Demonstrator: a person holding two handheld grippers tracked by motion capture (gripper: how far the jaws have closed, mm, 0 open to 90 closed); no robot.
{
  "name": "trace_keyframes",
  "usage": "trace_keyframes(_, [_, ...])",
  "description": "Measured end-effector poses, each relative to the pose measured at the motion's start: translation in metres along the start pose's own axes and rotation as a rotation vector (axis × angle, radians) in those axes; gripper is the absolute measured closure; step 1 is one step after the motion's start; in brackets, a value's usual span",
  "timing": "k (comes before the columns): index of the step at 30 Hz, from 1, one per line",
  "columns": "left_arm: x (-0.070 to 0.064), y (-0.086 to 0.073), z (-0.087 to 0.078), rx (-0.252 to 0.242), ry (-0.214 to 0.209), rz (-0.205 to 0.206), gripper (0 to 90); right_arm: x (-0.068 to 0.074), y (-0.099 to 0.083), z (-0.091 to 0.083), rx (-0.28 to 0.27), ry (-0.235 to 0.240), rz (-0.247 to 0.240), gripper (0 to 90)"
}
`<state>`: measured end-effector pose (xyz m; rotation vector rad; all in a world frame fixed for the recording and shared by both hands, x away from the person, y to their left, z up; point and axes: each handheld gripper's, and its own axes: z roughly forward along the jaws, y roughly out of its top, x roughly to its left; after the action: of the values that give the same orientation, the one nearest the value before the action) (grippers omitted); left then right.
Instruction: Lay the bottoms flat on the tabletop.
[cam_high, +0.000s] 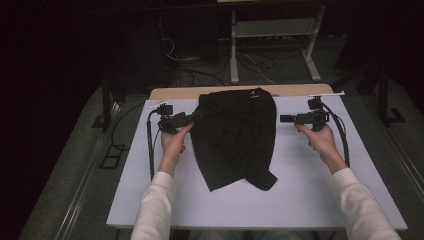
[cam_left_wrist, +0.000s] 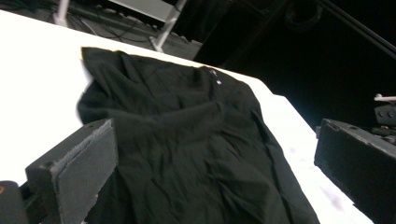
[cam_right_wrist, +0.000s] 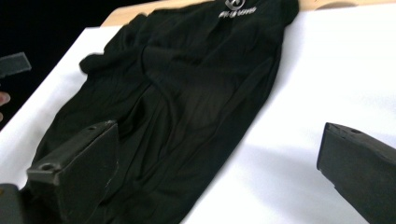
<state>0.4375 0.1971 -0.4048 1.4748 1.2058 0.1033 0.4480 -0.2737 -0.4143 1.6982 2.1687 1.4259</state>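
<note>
Black cloth, a crumpled garment (cam_high: 234, 137), lies in the middle of the white table (cam_high: 310, 190), reaching from the far edge about two thirds of the way toward the near edge. Its far end is broad and rounded, with a small pale logo (cam_high: 254, 96) close to the far rim; its near end narrows into two loose corners, one pointing near-left and one near-right. Folds and creases run along its length.

At the garment's left side the left gripper (cam_high: 192, 118) points right, its tip at the upper left edge of the cloth, held by the left hand (cam_high: 173, 141). In the left gripper view its two jaws stand wide apart with the wrinkled black garment (cam_left_wrist: 187, 149) spread between and beyond them; whether the tips touch the cloth cannot be told.

To the right of the garment, apart from it over bare table, the right gripper (cam_high: 284, 118) points left toward the cloth, held by the right hand (cam_high: 320, 140). In the right gripper view its jaws are also spread wide and grip nothing: the left jaw is seen against the garment (cam_right_wrist: 187, 102), the right one against bare white table (cam_right_wrist: 327, 84), and the logo (cam_right_wrist: 237, 7) shows at the far end.

White sleeves (cam_high: 155, 210) cover both forearms. Cables (cam_high: 150, 145) trail from both grippers. Beyond the table, a pale metal frame (cam_high: 272, 30) stands on a dark floor among loose wires.
</note>
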Motion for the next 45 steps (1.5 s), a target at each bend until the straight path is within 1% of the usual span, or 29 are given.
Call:
trace_keyframes(1, [-0.002,-0.002,-0.001,0.002,-0.003,-0.001,0.0,0.002,-0.003,-0.001,0.002,0.006,-0.004,0.0])
trace_keyframes(4, [-0.005,-0.005,-0.005,0.006,-0.012,0.013,0.0,0.006,-0.010,-0.003,0.011,0.011,-0.014,0.0])
trace_keyframes(10, [-0.013,-0.012,-0.013,0.014,-0.016,0.033,0.0,0.011,-0.024,-0.007,0.020,0.024,-0.021,0.0])
trace_keyframes(13, [-0.016,-0.017,-0.016,0.022,-0.028,0.042,0.0,0.015,-0.032,-0.010,0.021,0.045,-0.022,0.0])
trace_keyframes(19, [-0.024,-0.031,-0.018,0.043,-0.052,0.062,0.0,0.032,-0.049,-0.014,0.031,0.084,-0.053,0.1])
trace_keyframes(20, [-0.025,-0.034,-0.018,0.053,-0.057,0.068,0.0,0.035,-0.052,-0.014,0.033,0.094,-0.053,1.6])
trace_keyframes(22, [-0.027,-0.039,-0.018,0.060,-0.067,0.073,0.0,0.042,-0.058,-0.012,0.046,0.115,-0.057,2.5])
trace_keyframes(24, [-0.029,-0.044,-0.018,0.063,-0.083,0.066,0.0,0.051,-0.061,-0.009,0.062,0.126,-0.068,2.9])
trace_keyframes(28, [-0.033,-0.050,-0.018,0.075,-0.100,0.074,0.0,0.073,-0.070,-0.006,0.071,0.168,-0.098,7.8])
trace_keyframes(31, [-0.035,-0.055,-0.017,0.085,-0.109,0.078,0.0,0.090,-0.076,-0.001,0.089,0.198,-0.125,14.1])
trace_keyframes(33, [-0.037,-0.057,-0.016,0.091,-0.116,0.080,0.0,0.101,-0.080,0.004,0.110,0.214,-0.146,14.8])
trace_keyframes(35, [-0.039,-0.060,-0.016,0.098,-0.124,0.082,0.0,0.112,-0.084,0.010,0.139,0.223,-0.173,17.9])
trace_keyframes(37, [-0.040,-0.062,-0.016,0.101,-0.131,0.082,0.0,0.121,-0.088,0.016,0.167,0.238,-0.199,23.3])
trace_keyframes(40, [-0.042,-0.063,-0.017,0.102,-0.141,0.081,0.0,0.134,-0.093,0.025,0.203,0.245,-0.236,27.8])
trace_keyframes(41, [-0.042,-0.063,-0.017,0.101,-0.143,0.083,0.0,0.137,-0.094,0.029,0.211,0.239,-0.250,29.0])
trace_keyframes(42, [-0.043,-0.063,-0.017,0.100,-0.144,0.082,0.0,0.141,-0.096,0.032,0.219,0.222,-0.265,30.4])
trace_keyframes(44, [-0.043,-0.064,-0.018,0.102,-0.148,0.078,0.0,0.145,-0.098,0.038,0.227,0.196,-0.279,31.3])
trace_keyframes(45, [-0.044,-0.065,-0.018,0.103,-0.149,0.081,0.0,0.146,-0.099,0.040,0.235,0.194,-0.277,33.2])
